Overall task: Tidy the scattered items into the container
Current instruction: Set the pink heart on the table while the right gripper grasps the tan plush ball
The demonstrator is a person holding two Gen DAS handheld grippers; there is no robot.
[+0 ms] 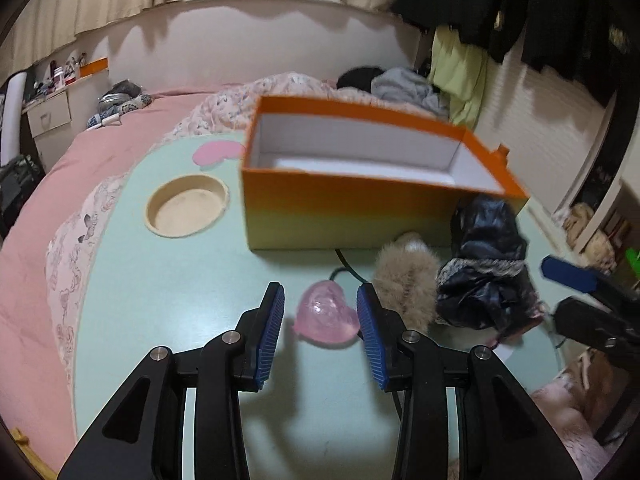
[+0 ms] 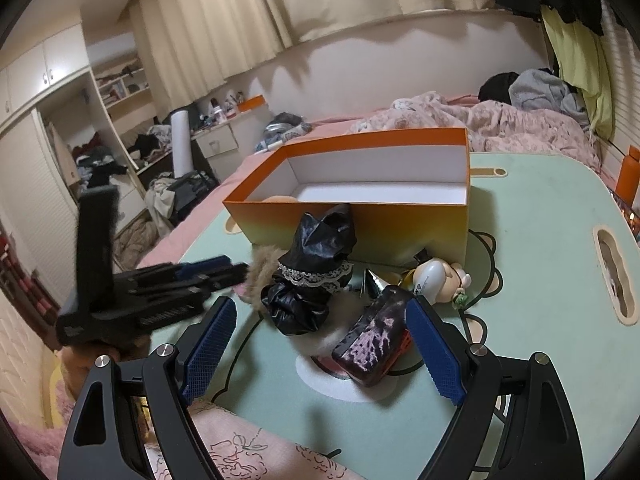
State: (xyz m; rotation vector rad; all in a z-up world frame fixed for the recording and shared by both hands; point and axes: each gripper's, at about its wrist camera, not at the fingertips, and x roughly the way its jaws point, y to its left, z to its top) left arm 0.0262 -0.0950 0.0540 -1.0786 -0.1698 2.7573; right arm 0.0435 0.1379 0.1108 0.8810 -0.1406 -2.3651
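Note:
An open orange box [image 1: 360, 208] [image 2: 360, 224] with a white inside stands on the mint-green table [image 1: 160, 300]. In front of it lie a clear pink heart [image 1: 326, 314], a beige fur pompom [image 1: 404, 280] [image 2: 256, 280], a shiny black cloth with lace trim [image 1: 484, 264] [image 2: 320, 256], a dark case with pink splashes [image 2: 372, 340], a silver cone [image 2: 374, 284] and a white figurine [image 2: 436, 276]. My left gripper [image 1: 320, 292] [image 2: 212, 272] stands low over the table, with the heart lying between its narrow jaws and a gap at the left pad. My right gripper [image 2: 322, 304] [image 1: 576, 280] is wide open, with the black cloth and the case ahead of it.
The table has a round cup recess [image 1: 186, 210] at the left and a slot handle [image 2: 614, 276] at the right. It sits on a bed with pink bedding [image 1: 80, 168]. Clothes [image 1: 404, 84] are piled behind the box. A hand [image 2: 92, 360] holds the left gripper.

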